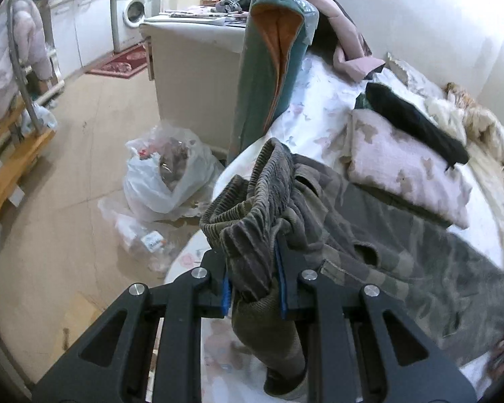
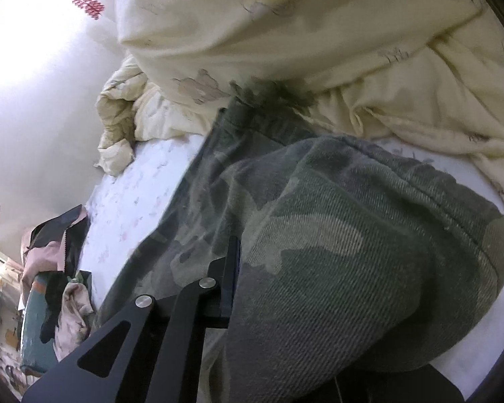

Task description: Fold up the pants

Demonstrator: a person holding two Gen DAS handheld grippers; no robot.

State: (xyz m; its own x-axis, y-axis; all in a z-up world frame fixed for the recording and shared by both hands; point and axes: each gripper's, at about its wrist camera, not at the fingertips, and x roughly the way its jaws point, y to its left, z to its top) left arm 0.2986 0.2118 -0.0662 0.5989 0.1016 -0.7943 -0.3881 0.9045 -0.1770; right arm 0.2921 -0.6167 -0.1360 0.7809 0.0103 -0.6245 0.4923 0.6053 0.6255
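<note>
Camouflage pants (image 1: 403, 252) lie across the white floral bed sheet (image 1: 319, 107). My left gripper (image 1: 253, 278) is shut on the bunched ribbed waistband (image 1: 252, 208) and holds it up at the bed's edge. In the right wrist view the pants (image 2: 336, 252) drape over my right gripper (image 2: 252, 268). Its left finger (image 2: 230, 275) presses against the cloth, and the cloth hides the other finger. It appears shut on a pant leg.
A pillow (image 1: 403, 168) with a black garment (image 1: 416, 124) lies behind the pants. A cream duvet (image 2: 319, 50) is bunched at the bed's far side. A green jacket (image 1: 268, 67) hangs by the bed. Plastic bags (image 1: 164, 178) sit on the floor.
</note>
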